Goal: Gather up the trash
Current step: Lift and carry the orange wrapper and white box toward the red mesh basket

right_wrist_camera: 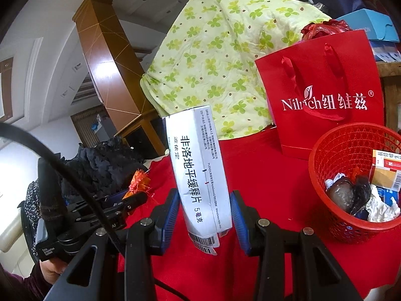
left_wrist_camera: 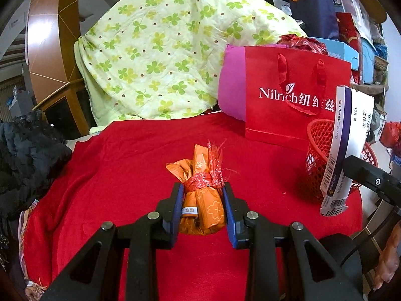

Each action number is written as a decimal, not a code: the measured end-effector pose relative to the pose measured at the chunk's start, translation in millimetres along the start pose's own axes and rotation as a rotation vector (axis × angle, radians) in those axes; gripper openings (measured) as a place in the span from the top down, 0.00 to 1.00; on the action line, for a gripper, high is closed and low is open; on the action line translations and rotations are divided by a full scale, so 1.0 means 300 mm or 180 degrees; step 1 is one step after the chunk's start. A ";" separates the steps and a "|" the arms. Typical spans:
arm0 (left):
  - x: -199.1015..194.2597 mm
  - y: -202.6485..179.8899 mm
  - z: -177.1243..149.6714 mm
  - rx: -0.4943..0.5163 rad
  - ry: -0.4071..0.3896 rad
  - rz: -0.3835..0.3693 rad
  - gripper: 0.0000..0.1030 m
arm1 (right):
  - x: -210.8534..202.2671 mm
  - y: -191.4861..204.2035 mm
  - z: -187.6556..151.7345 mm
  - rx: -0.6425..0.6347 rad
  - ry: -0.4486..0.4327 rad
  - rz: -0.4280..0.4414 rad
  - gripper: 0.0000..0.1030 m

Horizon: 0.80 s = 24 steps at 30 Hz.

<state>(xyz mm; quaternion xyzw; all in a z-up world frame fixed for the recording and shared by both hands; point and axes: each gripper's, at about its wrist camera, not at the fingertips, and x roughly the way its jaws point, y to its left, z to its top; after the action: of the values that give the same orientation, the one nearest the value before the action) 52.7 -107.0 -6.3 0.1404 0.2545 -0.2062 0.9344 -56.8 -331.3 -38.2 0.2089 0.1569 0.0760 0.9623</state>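
My left gripper point(left_wrist_camera: 202, 200) is shut on an orange wrapper bundle point(left_wrist_camera: 200, 200) tied with red ribbon, held just above the red cloth point(left_wrist_camera: 125, 175). My right gripper point(right_wrist_camera: 205, 213) is shut on a flattened white medicine box point(right_wrist_camera: 198, 165), held upright above the cloth. The box also shows at the right of the left wrist view point(left_wrist_camera: 345, 148), in front of the red mesh basket point(left_wrist_camera: 318, 155). The basket point(right_wrist_camera: 325, 165) stands to the right of my right gripper and holds crumpled paper, a dark bag and small boxes. The left gripper point(right_wrist_camera: 132, 198) with the orange bundle shows at the left of the right wrist view.
A red paper gift bag point(left_wrist_camera: 295, 95) stands behind the basket, also seen in the right wrist view point(right_wrist_camera: 323, 95). A green clover-print quilt point(left_wrist_camera: 160, 50) is piled at the back. Dark clothing point(left_wrist_camera: 27, 155) lies at the left edge. Stacked boxes point(left_wrist_camera: 351, 50) fill the far right.
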 end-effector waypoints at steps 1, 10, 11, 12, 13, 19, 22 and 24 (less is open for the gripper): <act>0.000 -0.003 0.000 0.0004 0.0004 -0.0005 0.68 | 0.000 -0.002 0.001 0.0007 -0.0001 0.0005 0.57; 0.005 -0.030 0.001 0.0082 0.0028 -0.0031 0.68 | -0.010 -0.028 0.003 0.0064 -0.0013 0.0005 0.57; 0.006 -0.034 0.003 0.0086 0.0033 -0.0040 0.68 | -0.011 -0.031 0.003 0.0071 -0.0015 0.0000 0.57; 0.008 -0.034 0.003 0.0094 0.0034 -0.0042 0.68 | -0.013 -0.032 0.001 0.0077 -0.0017 -0.0007 0.57; 0.008 -0.037 0.003 0.0103 0.0034 -0.0039 0.68 | -0.015 -0.032 0.000 0.0084 -0.0020 -0.0010 0.57; 0.020 -0.063 0.005 0.0149 0.0067 -0.0061 0.68 | -0.020 -0.053 -0.007 0.0163 -0.0018 -0.0005 0.57; 0.026 -0.072 0.005 0.0172 0.0083 -0.0080 0.68 | -0.023 -0.064 -0.009 0.0197 -0.0021 -0.0004 0.57; 0.027 -0.077 0.006 0.0186 0.0084 -0.0078 0.68 | -0.024 -0.073 -0.009 0.0219 -0.0020 -0.0003 0.57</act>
<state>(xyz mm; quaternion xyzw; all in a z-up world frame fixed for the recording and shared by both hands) 49.2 -130.5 -12.8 0.1671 0.2623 -0.2231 0.9238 -62.7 -351.7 -47.9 0.2421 0.1565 0.0695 0.9550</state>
